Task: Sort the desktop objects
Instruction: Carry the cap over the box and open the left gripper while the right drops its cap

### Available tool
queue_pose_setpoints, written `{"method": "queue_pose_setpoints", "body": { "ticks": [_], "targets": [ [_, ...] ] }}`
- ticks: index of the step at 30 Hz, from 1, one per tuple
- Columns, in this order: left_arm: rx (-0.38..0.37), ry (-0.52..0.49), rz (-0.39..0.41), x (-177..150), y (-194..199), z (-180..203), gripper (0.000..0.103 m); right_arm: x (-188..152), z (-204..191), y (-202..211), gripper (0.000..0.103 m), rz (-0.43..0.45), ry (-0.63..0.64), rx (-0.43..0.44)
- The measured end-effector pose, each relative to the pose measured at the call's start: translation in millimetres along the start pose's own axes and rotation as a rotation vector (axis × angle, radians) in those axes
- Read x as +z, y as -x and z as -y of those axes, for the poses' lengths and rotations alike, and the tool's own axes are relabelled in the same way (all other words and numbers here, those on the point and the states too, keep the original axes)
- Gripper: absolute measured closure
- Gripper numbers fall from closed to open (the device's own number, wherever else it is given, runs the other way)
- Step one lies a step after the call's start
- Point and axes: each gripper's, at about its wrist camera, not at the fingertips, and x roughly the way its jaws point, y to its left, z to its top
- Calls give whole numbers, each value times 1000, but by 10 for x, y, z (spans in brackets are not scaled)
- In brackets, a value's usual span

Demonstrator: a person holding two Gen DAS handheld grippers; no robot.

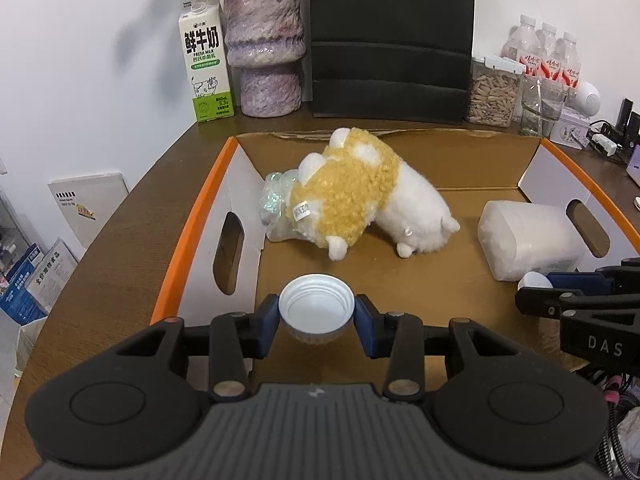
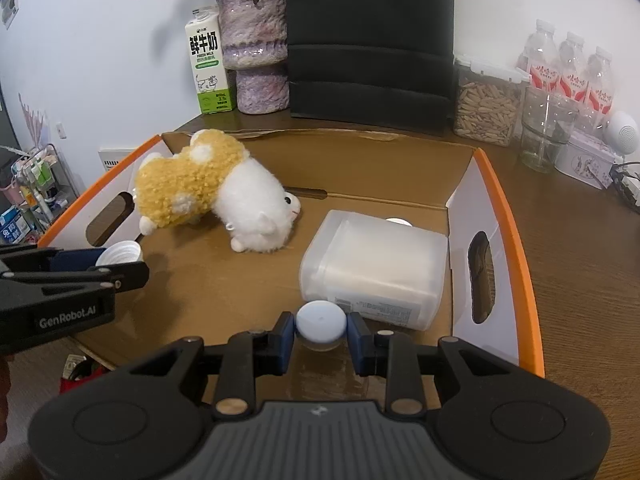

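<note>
Both grippers hang over the cardboard box's near edge, left gripper clamping a white screw cap, right gripper clamping a pale blue bottle cap, box floor directly below each.

Box on worktop. In box: plush left-centre, lying over a crushed bottle by the left wall; tub on its side by the right wall. Behind box, left to right: carton, vase, jar, glass, bottles.
</note>
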Motion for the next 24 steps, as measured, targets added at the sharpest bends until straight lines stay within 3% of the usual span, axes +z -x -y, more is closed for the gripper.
{"method": "queue_pose_setpoints", "body": {
  "ticks": [5,6,7,9,11,13,15,24],
  "targets": [
    [-11,-4,0,9,-13,7,62,2,-8,1,75,1,-1,-9],
    [-9,-6,-1,9,-11,10,60,3,-7,7,71,1,-3,-11],
    [-8,-9,3,9,-1,11,54,4,-2,15,67,1,-8,-9],
    [-9,-14,17,6,26,11,49,5,2,49,38,13,-12,-7],
    [-14,-21,37,9,81,16,36,3,-8,107,26,36,-5,-15],
    [4,-23,73,6,156,22,0,3,-19,176,20,58,0,-4],
    [19,-32,128,-10,259,24,0,-7,-32,261,3,87,2,-24],
    [45,-4,253,-145,655,-87,0,-190,31,683,0,206,-28,-34]
  ]
}}
